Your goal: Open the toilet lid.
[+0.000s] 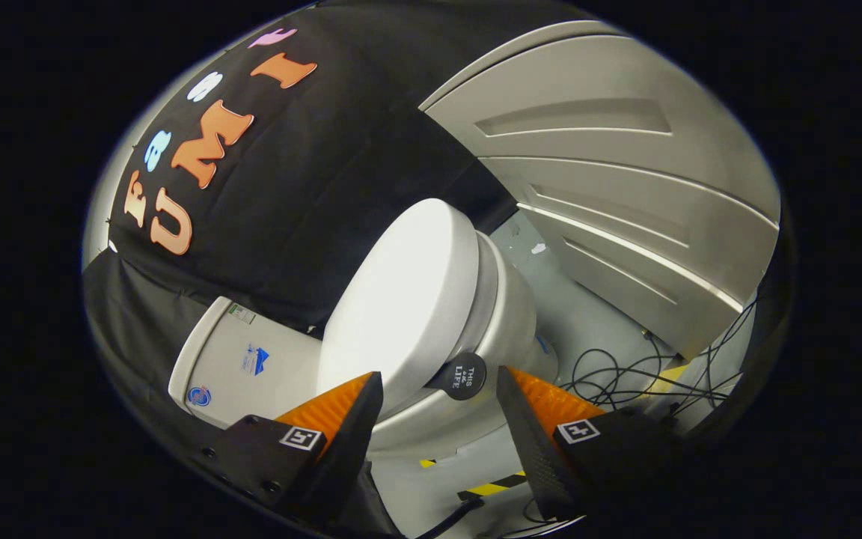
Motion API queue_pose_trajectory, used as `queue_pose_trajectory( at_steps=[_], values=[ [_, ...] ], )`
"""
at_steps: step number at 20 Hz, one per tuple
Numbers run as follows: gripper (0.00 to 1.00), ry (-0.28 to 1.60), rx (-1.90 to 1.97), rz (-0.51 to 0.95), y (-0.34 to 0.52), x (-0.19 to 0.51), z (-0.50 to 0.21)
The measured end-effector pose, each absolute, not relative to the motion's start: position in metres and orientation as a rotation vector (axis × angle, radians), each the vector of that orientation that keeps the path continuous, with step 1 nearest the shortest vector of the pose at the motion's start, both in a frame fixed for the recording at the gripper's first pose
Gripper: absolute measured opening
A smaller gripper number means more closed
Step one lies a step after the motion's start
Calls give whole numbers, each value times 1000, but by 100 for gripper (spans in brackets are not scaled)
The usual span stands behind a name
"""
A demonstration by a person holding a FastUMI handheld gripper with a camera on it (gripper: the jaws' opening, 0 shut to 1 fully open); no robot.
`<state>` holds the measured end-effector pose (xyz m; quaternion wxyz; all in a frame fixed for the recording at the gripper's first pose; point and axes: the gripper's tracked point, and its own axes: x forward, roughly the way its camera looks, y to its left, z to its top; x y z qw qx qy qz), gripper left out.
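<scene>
We look forward along a handheld gripper (438, 389) whose two fingers stand wide apart, holding nothing. The whole scene appears tilted steeply to one side. Just ahead of the fingers, and partly framed by the gap between them, sits a white toilet (502, 322). Its lid (401, 299) is a smooth, rounded oval, and it lies closed over the seat and bowl. A small, round, dark tab (463, 376) sticks out from the lid's rim, close to the fingertips and between them, nearer the right finger (532, 438) than the left finger (349, 423). Neither finger touches the tab or the lid. We can see some pale lettering on the tab. Beyond the left finger, the toilet's white tank (240, 359) stands against the booth's black cloth wall (311, 172), with a few small stickers on its side. Beyond the toilet, on the right finger's side, we see a pale grey panelled door (610, 172). The floor (588, 307) around the bowl is light grey. A tangle of thin black cables (625, 374) lies on it beyond the right finger. Strips of yellow and black striped tape (487, 488) mark the floor below the bowl, between the two fingers.
</scene>
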<state>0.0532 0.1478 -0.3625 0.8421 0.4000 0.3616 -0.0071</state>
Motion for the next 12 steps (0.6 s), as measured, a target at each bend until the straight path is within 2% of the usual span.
queue_pose_trajectory(
  at_steps=[5,10,12],
  values=[
    [97,815,875,-50,141,72,-398],
    [80,845,928,-33,144,77,-416],
    [58,847,946,-31,144,78,-421]
  ],
)
